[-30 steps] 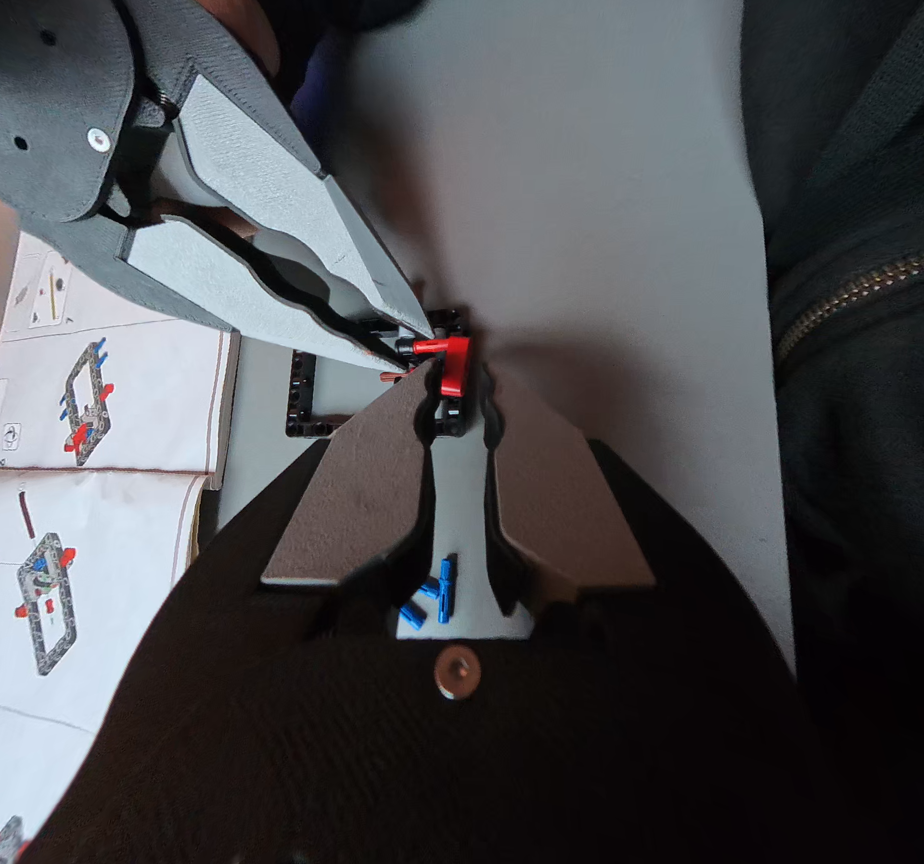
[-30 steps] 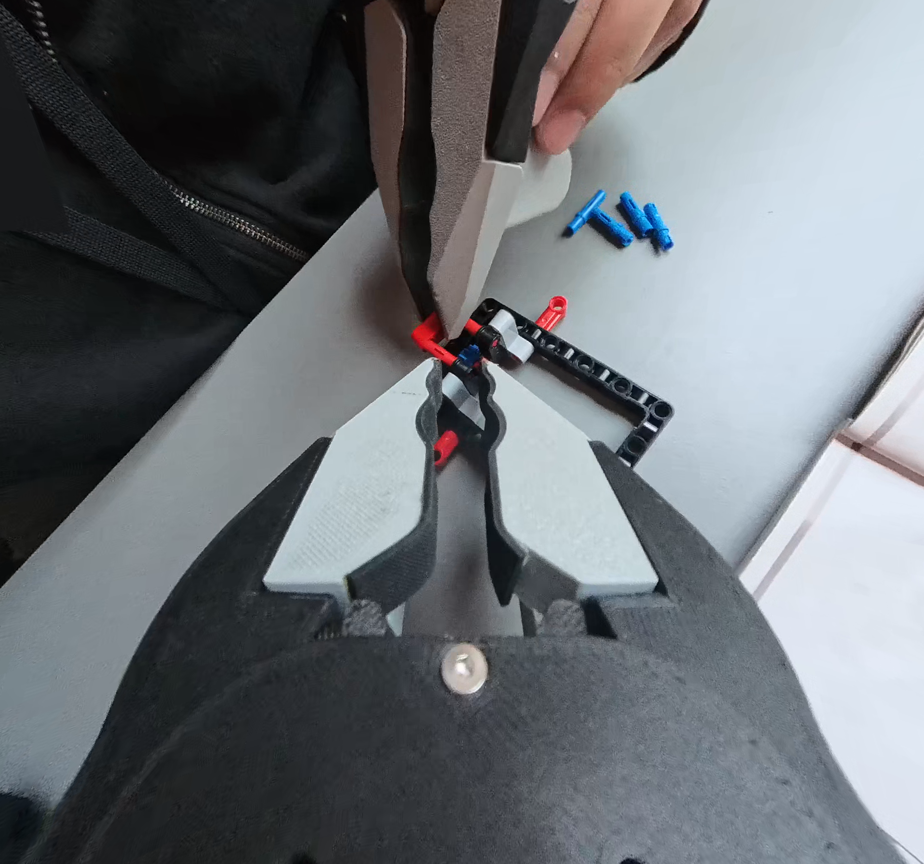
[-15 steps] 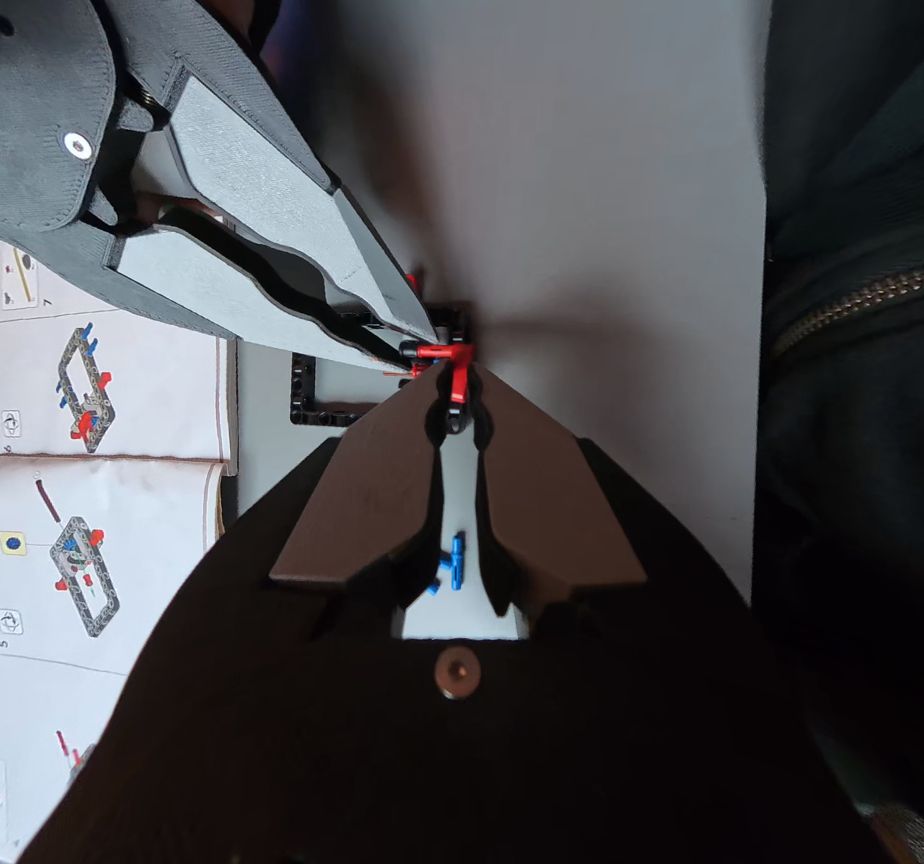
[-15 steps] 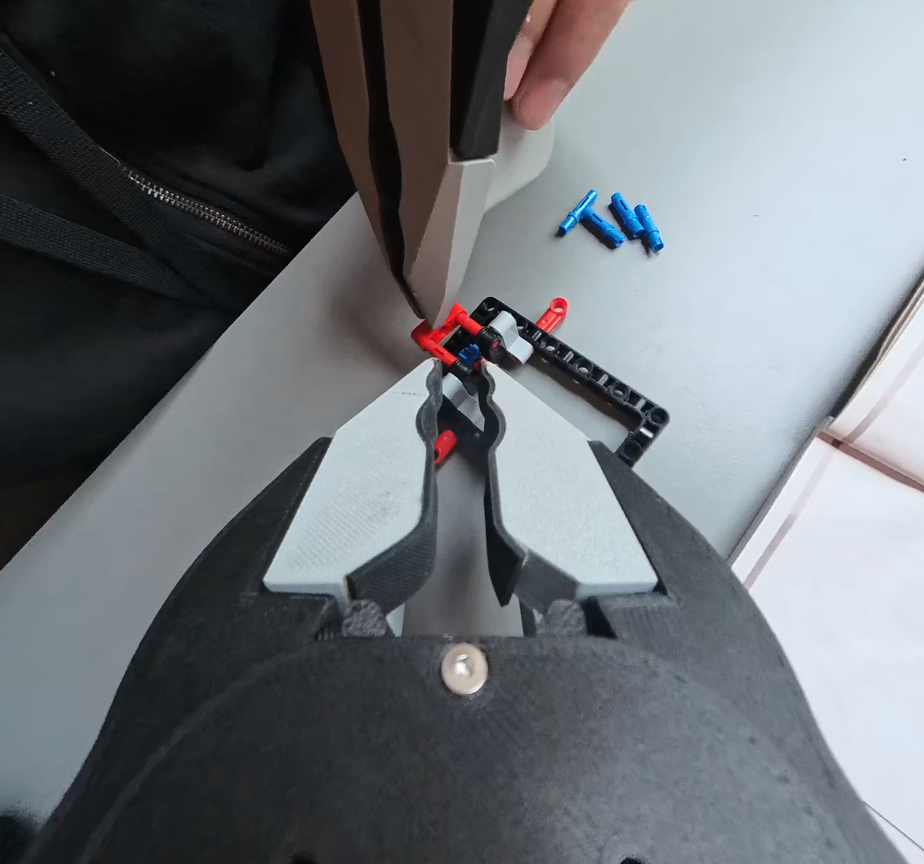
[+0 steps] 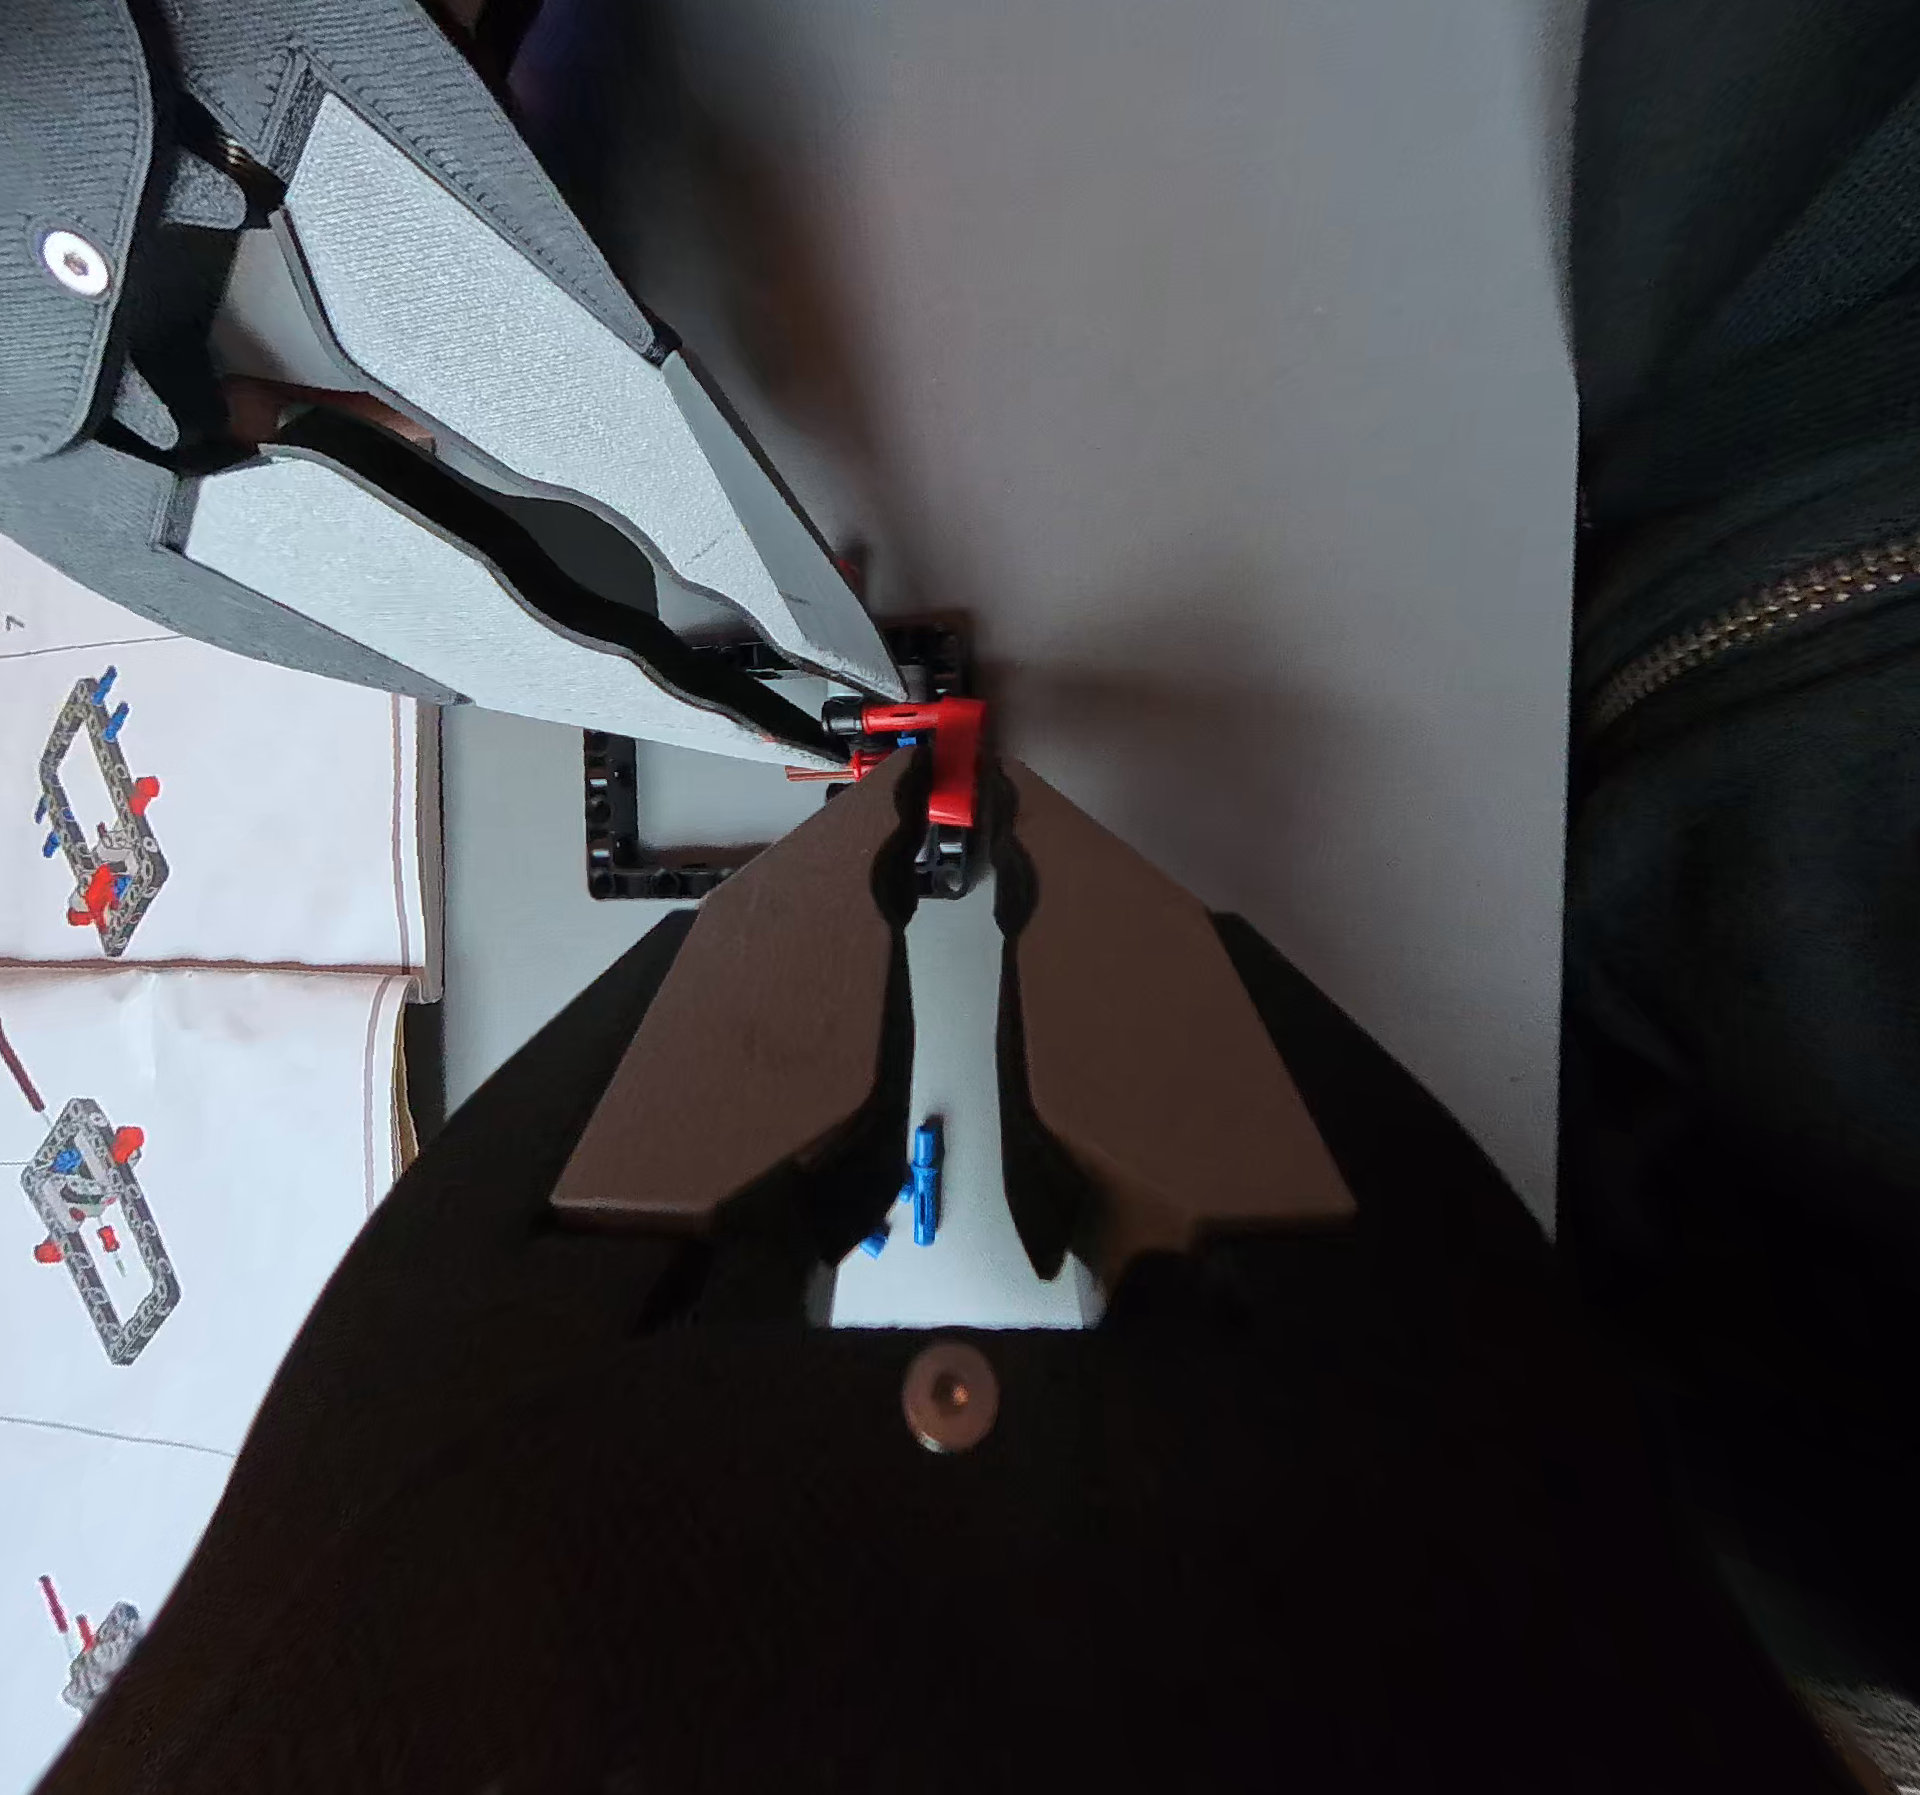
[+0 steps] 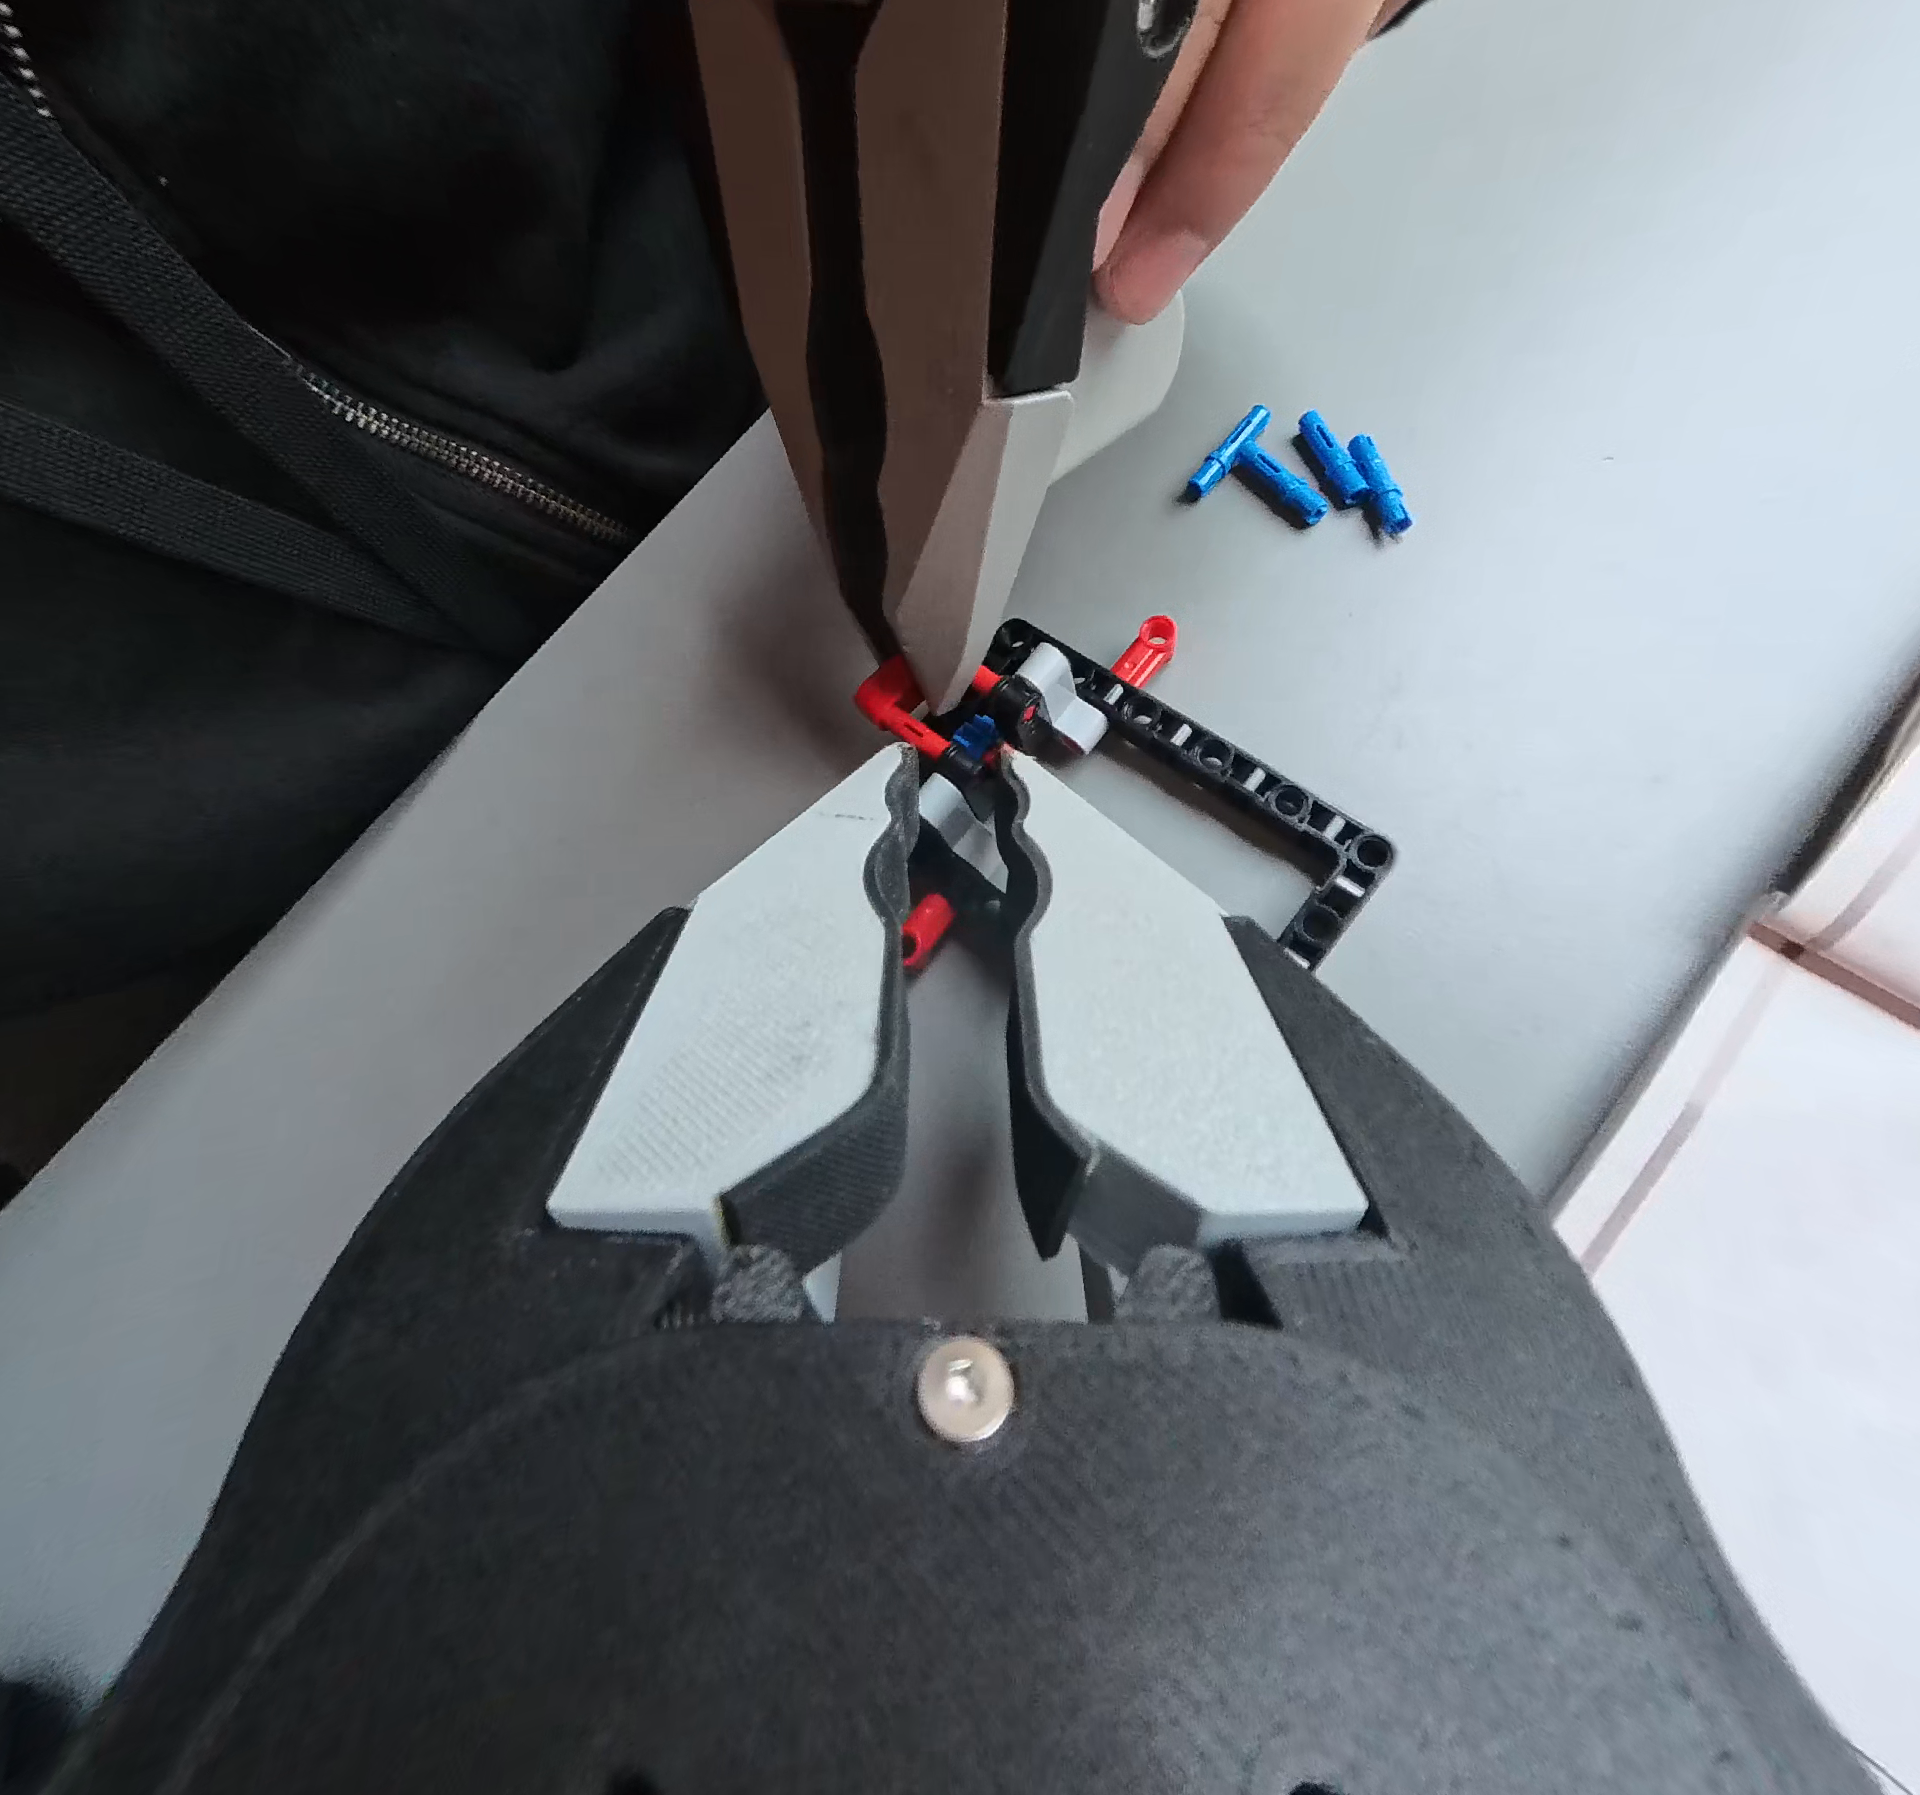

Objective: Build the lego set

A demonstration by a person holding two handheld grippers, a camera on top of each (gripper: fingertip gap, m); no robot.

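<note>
A black rectangular lego frame [image 6: 1247, 789] lies on the grey table [image 6: 1558, 187], also in the left wrist view [image 5: 623, 862]. Grey, red and blue parts sit on its near corner. My left gripper [image 5: 951, 779] is closed on a red connector [image 5: 956, 758] at the frame's corner; in the right wrist view it [image 6: 914, 680] comes down from above onto that red connector [image 6: 883, 696]. My right gripper [image 6: 956, 769] is shut on a grey connector [image 6: 956, 810] of the assembly; it shows in the left wrist view [image 5: 868, 727] coming from the upper left.
Several loose blue pins [image 6: 1299, 472] lie beyond the frame, also seen between my left fingers [image 5: 923, 1184]. An open instruction booklet [image 5: 208, 862] lies left of the frame. A person in a dark jacket [image 6: 312, 291] sits at the table edge, close to the frame. Less than 4 cm separates the two grippers' tips.
My left gripper has narrowed onto the red connector and tilted a little. The right gripper and the frame have barely moved.
</note>
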